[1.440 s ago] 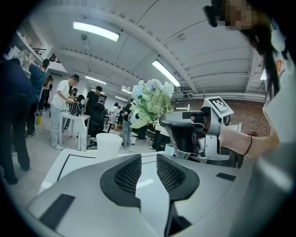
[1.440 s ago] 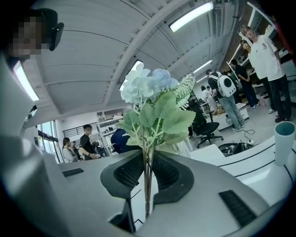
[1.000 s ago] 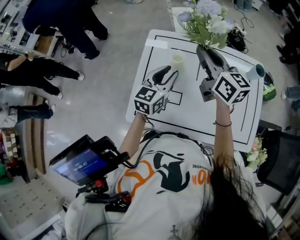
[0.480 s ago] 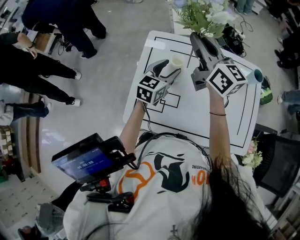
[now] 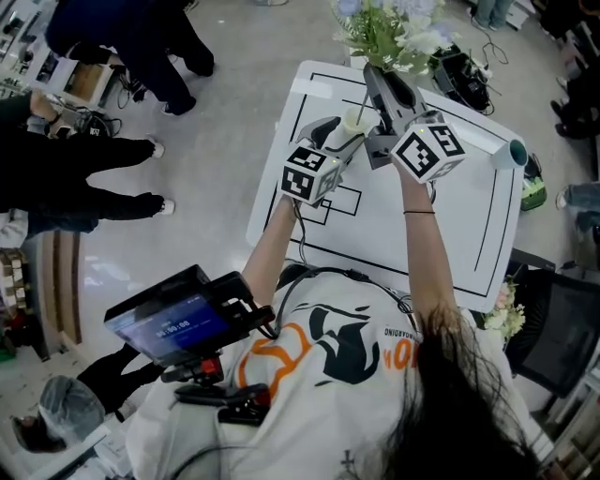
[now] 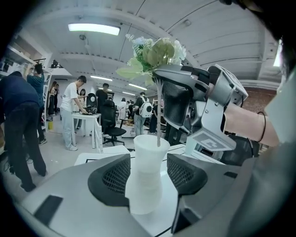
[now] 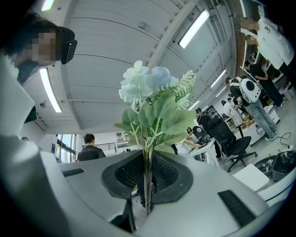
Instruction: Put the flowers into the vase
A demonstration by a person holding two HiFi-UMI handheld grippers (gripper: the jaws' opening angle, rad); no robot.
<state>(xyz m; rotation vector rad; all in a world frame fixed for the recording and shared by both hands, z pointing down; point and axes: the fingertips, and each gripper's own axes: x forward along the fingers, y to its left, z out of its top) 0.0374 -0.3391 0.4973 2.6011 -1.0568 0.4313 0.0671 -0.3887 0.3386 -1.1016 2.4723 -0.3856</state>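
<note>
A white vase (image 5: pixel 354 120) stands upright near the far edge of the white table (image 5: pixel 441 216). My left gripper (image 5: pixel 339 139) is open, one jaw on each side of the vase (image 6: pixel 147 171), with a small gap on the right side. My right gripper (image 5: pixel 380 80) is shut on the thin stems of a bunch of pale blue and white flowers (image 5: pixel 389 28) with green leaves and holds them upright (image 7: pixel 152 106). In the left gripper view the stem's lower end (image 6: pixel 158 134) hangs at the vase's mouth; I cannot tell whether it is inside.
A rolled sheet with a teal end (image 5: pixel 514 148) lies at the table's right corner. A second bunch of flowers (image 5: pixel 506 309) sits by a black chair at the right. Several people stand on the floor to the left (image 5: pixel 112 141). A small monitor (image 5: pixel 178 323) hangs at my chest.
The right gripper has carried the flowers leftward to above the vase. The left gripper has moved forward and its jaws now stand around the vase.
</note>
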